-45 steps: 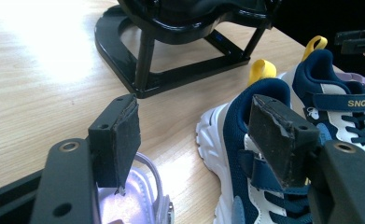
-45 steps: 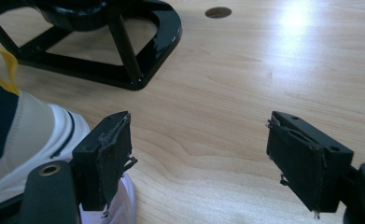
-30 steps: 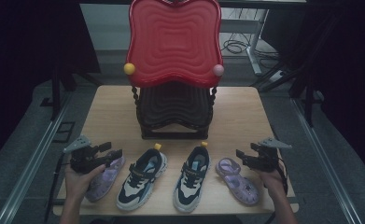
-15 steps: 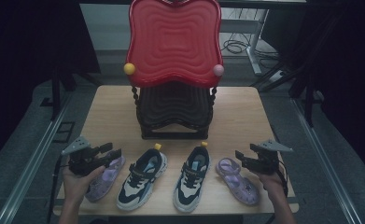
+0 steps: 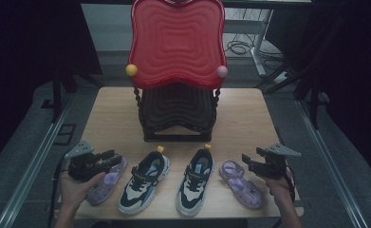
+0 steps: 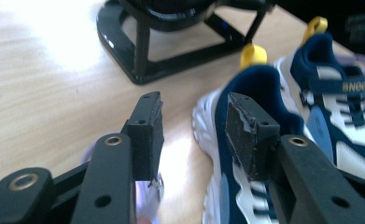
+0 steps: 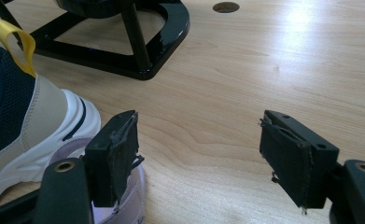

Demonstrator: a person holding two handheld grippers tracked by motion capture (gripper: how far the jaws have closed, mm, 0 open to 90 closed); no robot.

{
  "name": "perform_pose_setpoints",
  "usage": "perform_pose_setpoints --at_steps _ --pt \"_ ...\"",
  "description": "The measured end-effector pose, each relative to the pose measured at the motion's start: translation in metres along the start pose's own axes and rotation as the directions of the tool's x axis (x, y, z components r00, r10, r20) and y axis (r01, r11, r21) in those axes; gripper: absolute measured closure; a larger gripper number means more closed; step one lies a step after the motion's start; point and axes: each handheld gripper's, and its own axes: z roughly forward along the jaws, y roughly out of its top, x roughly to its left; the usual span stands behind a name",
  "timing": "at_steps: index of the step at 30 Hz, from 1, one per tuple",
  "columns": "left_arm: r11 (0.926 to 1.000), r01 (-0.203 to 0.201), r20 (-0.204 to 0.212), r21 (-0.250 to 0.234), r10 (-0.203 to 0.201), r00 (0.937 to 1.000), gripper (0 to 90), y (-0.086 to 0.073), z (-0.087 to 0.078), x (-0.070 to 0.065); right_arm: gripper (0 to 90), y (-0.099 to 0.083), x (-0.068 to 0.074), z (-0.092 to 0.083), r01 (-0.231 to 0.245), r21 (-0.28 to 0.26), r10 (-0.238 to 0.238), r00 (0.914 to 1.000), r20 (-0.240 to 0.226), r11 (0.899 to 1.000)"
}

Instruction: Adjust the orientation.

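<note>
Sandals: two lilac jelly sandals lie at the outer ends of a row of four shoes along the near edge of the table (image 5: 249, 118); the left sandal (image 5: 102, 183) sits under the left gripper, the right sandal (image 5: 242, 183) just inboard of the right gripper.
Left gripper (image 6: 194, 126): jaws have just been closing and now stand partly apart, nothing pressed between the pads; a sliver of the lilac strap shows below the left-hand pad, so the grip looks not yet made.
Right gripper (image 7: 199, 149): jaws spread wide over bare wood, holding nothing, with the pale sandal edge under the left-hand jaw.
Handling: the sandals look light, soft and rubbery (moulded plastic, by the sheen); I judge they will bend under a pinch, not crack, and may feel a little slick.
Where to take hold: the heel strap or the rim at the heel seems best, since it is thin enough for the jaws and nearest each tool; a grip on the toe would likely let the sandal droop.
Neighbours: the left sneaker (image 5: 143, 183) and right sneaker (image 5: 195, 180), navy and white with yellow heel loops, lie just beside the sandals, so a wide approach could nudge them.
Beyond: a black rack (image 5: 176, 116) with a red tray (image 5: 176, 42) on top stands behind the row.
</note>
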Motion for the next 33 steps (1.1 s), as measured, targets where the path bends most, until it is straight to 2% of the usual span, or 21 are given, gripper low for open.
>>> perform_pose_setpoints --at_steps 3,5,8,10,16,19,21,25,30,33 --pt "0.9997 -0.001 0.021 0.024 0.001 0.9998 57.3 -0.004 -0.004 -0.005 28.4 0.000 -0.002 -0.001 -0.014 -0.002 0.014 0.9999 0.006 1.000" --pt "0.9990 0.004 0.020 0.045 -0.005 0.9998 60.3 -0.010 -0.004 -0.007 28.4 -0.001 -0.003 -0.001 -0.023 -0.001 0.023 0.9997 0.012 1.000" --pt "0.9980 0.014 0.022 0.061 -0.016 0.9996 69.9 -0.016 -0.003 -0.009 28.3 -0.001 -0.003 -0.001 -0.027 0.004 0.027 0.9996 0.012 1.000" --pt "0.9958 0.023 0.007 0.089 -0.024 0.9997 76.7 -0.025 0.000 -0.010 28.4 -0.001 -0.002 -0.001 -0.022 0.006 0.022 0.9997 0.011 1.000" --pt "0.9934 0.029 -0.013 0.111 -0.028 0.9995 87.4 -0.036 0.000 -0.013 28.3 -0.003 -0.001 0.000 -0.024 0.014 0.024 0.9996 0.013 1.000" --pt "0.9916 0.027 -0.021 0.126 -0.025 0.9995 89.6 -0.041 -0.001 -0.015 28.3 -0.003 -0.002 0.001 -0.026 0.016 0.025 0.9996 0.014 1.000" --pt "0.9870 0.036 -0.032 0.157 -0.031 0.9990 89.7 -0.054 0.002 -0.018 28.3 -0.004 -0.002 0.001 -0.025 0.017 0.025 0.9996 0.015 1.000" --pt "0.9832 0.047 -0.042 0.176 -0.041 0.9983 89.9 -0.063 0.004 -0.018 28.3 -0.004 -0.002 0.001 -0.023 0.019 0.023 0.9996 0.014 1.000" --pt "0.9741 0.075 -0.082 0.213 -0.059 0.9949 90.0 -0.076 0.003 -0.017 28.3 -0.005 -0.002 0.002 -0.026 0.024 0.025 0.9995 0.016 0.999" --pt "0.9685 0.078 -0.090 0.236 -0.058 0.9943 90.0 -0.083 0.002 -0.017 28.8 -0.006 -0.003 0.002 -0.030 0.022 0.029 0.9994 0.020 0.999"
